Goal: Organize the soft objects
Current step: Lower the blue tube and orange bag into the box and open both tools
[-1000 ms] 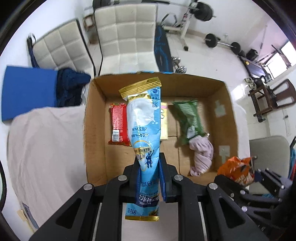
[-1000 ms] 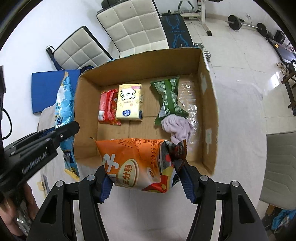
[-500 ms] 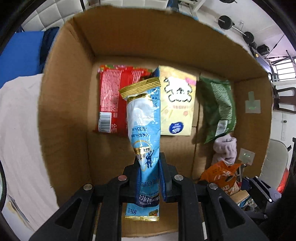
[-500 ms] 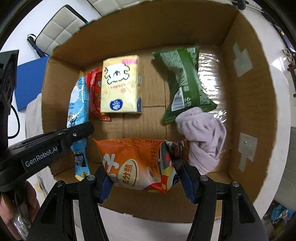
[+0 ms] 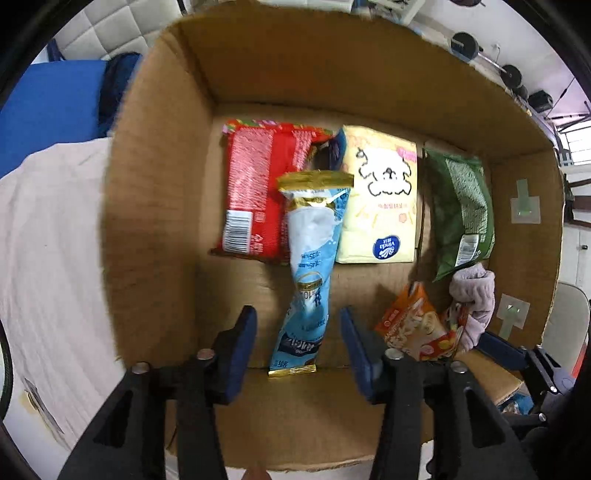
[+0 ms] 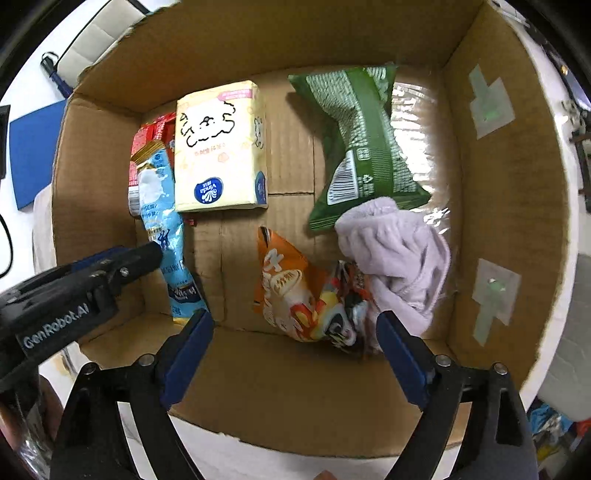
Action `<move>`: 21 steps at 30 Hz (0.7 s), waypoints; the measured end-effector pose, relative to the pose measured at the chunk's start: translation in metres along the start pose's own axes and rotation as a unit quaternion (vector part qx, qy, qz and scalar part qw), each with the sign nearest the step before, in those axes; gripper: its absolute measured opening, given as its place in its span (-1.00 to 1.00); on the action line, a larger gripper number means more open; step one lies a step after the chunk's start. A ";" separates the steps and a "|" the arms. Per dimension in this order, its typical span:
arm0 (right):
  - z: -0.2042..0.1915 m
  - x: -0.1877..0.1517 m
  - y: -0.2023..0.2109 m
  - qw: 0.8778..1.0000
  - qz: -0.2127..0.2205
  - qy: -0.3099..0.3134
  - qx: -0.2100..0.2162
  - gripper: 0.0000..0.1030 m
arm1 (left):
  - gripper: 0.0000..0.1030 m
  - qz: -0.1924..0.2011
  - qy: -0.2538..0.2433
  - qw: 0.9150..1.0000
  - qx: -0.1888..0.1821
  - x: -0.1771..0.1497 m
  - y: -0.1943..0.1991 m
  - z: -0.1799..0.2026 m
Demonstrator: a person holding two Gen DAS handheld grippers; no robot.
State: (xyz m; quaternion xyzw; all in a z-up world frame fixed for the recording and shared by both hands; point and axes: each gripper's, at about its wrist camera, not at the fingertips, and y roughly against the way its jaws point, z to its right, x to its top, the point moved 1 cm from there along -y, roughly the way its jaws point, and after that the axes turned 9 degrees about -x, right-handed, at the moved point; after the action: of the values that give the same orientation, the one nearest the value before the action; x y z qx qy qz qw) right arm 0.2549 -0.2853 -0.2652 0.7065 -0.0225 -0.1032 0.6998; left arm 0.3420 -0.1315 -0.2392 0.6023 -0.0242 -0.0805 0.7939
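A cardboard box (image 5: 155, 206) (image 6: 509, 206) fills both views. My left gripper (image 5: 298, 332) is open, its jaws either side of a long blue pouch (image 5: 312, 266) that lies on the box floor, partly over a red packet (image 5: 255, 192). My right gripper (image 6: 295, 332) is open above an orange snack bag (image 6: 291, 291) lying on the floor against a lilac cloth (image 6: 399, 254). A yellow tissue pack (image 6: 219, 147) and a green bag (image 6: 362, 144) lie further back. The blue pouch (image 6: 162, 221) and the left gripper's finger (image 6: 122, 266) show in the right wrist view.
The box stands on a surface covered by a beige cloth (image 5: 48, 258). A blue mat (image 5: 44, 107) and a white quilted chair (image 5: 107, 29) lie beyond the left wall. Weights (image 5: 465, 44) stand on the floor behind.
Both grippers have opened inside the box. The blue pouch dropped from the left gripper and the orange bag from the right gripper onto the box floor.
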 end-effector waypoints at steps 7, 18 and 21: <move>0.008 -0.010 0.025 0.999 0.033 -0.002 -0.037 1.00 | 0.65 0.035 0.001 0.999 0.000 -0.015 0.029 -0.004; 0.026 -0.026 0.045 0.995 0.073 -0.024 -0.067 1.00 | 0.90 0.097 -0.008 0.995 0.037 -0.051 0.055 -0.002; 0.028 -0.033 0.057 0.994 0.082 -0.023 -0.065 1.00 | 0.90 0.106 -0.011 0.994 0.038 -0.057 0.060 0.002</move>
State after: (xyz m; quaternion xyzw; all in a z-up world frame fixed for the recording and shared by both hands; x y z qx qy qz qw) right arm 0.2243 -0.3087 -0.2052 0.6529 -0.0899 -0.0628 0.7495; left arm 0.2918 -0.1092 -0.1775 0.6248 -0.1000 -0.0011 0.7744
